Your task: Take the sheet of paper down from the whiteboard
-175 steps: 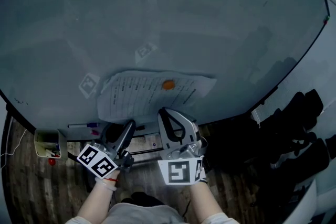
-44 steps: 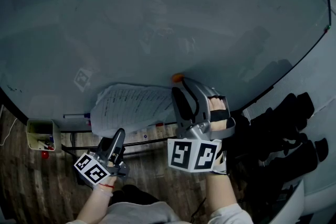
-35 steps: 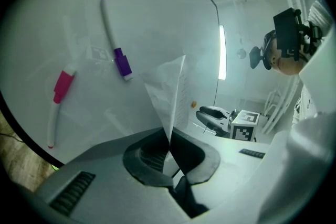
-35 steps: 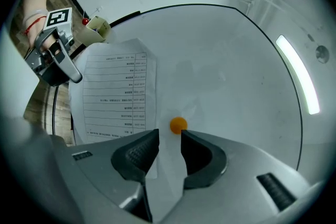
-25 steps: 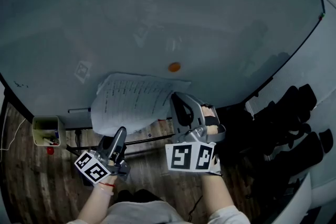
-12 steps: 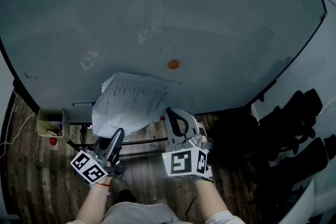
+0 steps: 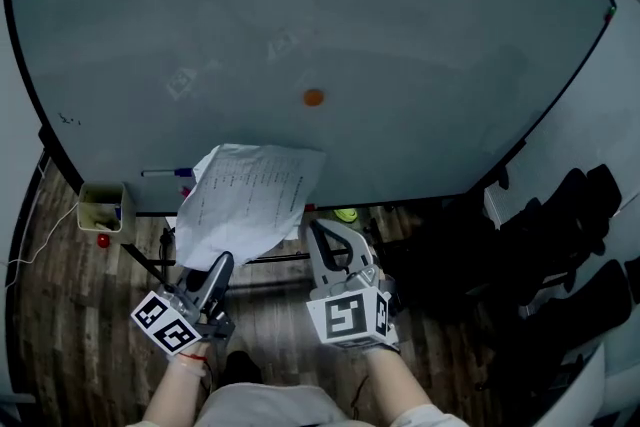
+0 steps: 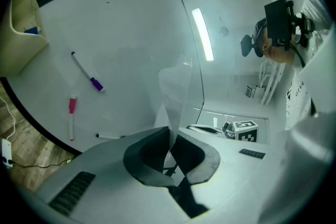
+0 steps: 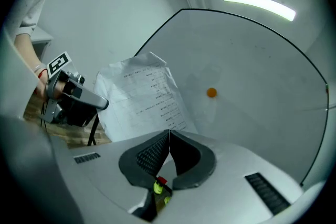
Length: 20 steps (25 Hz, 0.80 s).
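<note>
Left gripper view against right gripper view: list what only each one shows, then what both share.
Only the left gripper view: the purple marker, the pink marker, the bin, the right gripper, and the paper seen edge-on, pinched in the shut left gripper.
Only the right gripper view: the orange magnet, the paper's printed face, and the right gripper's own shut jaws.
Both: the whiteboard, the paper, a ceiling light.
</note>
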{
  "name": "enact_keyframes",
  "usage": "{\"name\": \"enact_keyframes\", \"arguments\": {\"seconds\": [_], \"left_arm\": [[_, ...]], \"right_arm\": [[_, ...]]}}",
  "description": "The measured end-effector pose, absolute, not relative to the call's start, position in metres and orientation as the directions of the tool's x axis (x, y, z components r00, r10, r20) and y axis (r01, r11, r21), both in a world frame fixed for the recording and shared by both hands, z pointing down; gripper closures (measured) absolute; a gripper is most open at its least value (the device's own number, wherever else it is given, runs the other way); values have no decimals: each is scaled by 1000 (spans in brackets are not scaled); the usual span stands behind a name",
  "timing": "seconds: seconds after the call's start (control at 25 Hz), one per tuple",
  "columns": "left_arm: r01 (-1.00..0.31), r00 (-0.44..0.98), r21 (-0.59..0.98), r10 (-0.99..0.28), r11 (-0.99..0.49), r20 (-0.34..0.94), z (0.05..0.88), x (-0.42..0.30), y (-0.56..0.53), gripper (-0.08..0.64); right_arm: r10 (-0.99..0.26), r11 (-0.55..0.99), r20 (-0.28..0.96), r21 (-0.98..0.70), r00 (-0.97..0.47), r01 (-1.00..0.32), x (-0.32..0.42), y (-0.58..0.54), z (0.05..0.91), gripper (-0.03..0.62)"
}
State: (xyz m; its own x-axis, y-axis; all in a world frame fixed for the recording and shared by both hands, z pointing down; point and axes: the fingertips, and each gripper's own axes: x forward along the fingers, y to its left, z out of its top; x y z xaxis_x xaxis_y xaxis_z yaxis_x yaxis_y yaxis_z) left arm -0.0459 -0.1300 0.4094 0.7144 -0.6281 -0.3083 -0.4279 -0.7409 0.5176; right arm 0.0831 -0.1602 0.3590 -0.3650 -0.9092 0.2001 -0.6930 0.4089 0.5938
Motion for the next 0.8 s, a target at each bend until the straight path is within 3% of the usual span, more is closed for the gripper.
{"name": "enact_keyframes", "arguments": {"seconds": [0.8], "left_arm": [[-502, 694, 529, -683, -685, -226, 441, -52, -8, 545]], "right_arm": [[-852, 524, 226, 381, -473, -762, 88, -46, 415, 572]]}}
